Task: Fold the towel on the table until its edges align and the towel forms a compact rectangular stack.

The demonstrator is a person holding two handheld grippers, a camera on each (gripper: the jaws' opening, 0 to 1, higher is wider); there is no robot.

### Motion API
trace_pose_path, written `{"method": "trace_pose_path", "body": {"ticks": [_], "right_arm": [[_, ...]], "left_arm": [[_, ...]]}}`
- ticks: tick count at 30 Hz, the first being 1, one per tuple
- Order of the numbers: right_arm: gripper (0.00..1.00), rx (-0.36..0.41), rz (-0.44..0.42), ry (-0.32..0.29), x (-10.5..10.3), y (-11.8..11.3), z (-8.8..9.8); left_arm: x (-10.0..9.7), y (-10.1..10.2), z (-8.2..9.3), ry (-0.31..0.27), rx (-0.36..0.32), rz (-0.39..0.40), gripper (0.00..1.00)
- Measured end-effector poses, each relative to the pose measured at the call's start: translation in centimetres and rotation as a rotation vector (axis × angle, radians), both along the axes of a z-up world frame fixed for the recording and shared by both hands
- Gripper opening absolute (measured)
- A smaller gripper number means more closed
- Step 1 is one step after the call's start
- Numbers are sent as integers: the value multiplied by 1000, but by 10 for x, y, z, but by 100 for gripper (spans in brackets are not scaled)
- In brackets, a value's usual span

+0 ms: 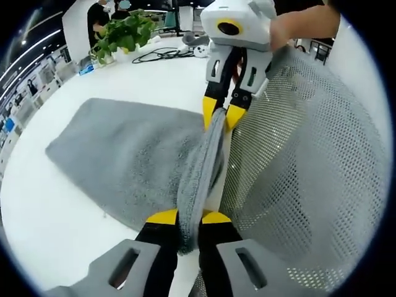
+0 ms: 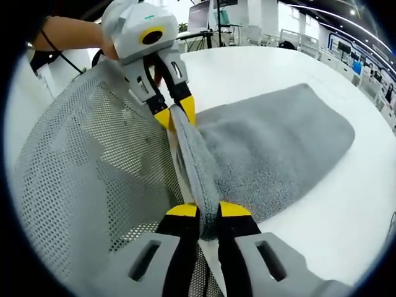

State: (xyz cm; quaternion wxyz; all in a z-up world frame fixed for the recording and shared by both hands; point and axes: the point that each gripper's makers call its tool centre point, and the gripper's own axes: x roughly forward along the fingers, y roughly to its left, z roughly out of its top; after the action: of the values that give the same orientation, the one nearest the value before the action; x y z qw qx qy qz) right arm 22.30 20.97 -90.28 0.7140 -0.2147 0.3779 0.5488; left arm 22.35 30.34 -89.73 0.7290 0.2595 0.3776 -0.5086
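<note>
Towel (image 1: pixel 133 158), grey and thick-piled, lies spread on the white table (image 1: pixel 49 229) at the left of the left gripper view, while its near edge is lifted and drawn taut between your two grippers. Your left gripper (image 1: pixel 189 218) has its yellow-tipped jaws closed on one end of that raised edge; farther along, your right gripper (image 1: pixel 224 114) pinches the other end, jaws likewise closed on cloth. To the right stands a mesh chair back (image 1: pixel 309 161), close beside the hanging hem. In the right gripper view the order reverses: chair back (image 2: pixel 80 185) at left, left gripper (image 2: pixel 175 114) holding the far end, right gripper (image 2: pixel 208 213) clamped on the near end, towel (image 2: pixel 278 148) spreading to the right across the table (image 2: pixel 346 216). Judge the fabric soft, limp and moderately heavy: it will sag between grips and drape rather than hold a crease, though the pile should resist slipping. Hold at the corners of one edge, as you do now, and keep the span tight so the edges can be laid in line. A potted plant (image 1: pixel 120 34) stands at the far side.
</note>
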Motion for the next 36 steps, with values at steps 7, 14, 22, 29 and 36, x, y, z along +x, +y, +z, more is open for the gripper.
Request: {"method": "trace_pose_path", "body": {"ticks": [7, 14, 22, 29, 36], "right_arm": [[8, 26, -6, -3, -3, -2, 12], [8, 45, 3, -16, -4, -3, 23], [7, 83, 6, -26, -4, -2, 41], [7, 97, 28, -39, -8, 1, 53], [7, 117, 49, -57, -12, 1, 72]], "left_arm": [[-3, -2, 14, 7, -23, 0, 10], [-3, -5, 28, 6, -40, -3, 10], [-2, -4, 47, -6, -69, 7, 10], [-5, -4, 62, -12, -87, 5, 10], [-4, -4, 82, -26, -129, 15, 10]]}}
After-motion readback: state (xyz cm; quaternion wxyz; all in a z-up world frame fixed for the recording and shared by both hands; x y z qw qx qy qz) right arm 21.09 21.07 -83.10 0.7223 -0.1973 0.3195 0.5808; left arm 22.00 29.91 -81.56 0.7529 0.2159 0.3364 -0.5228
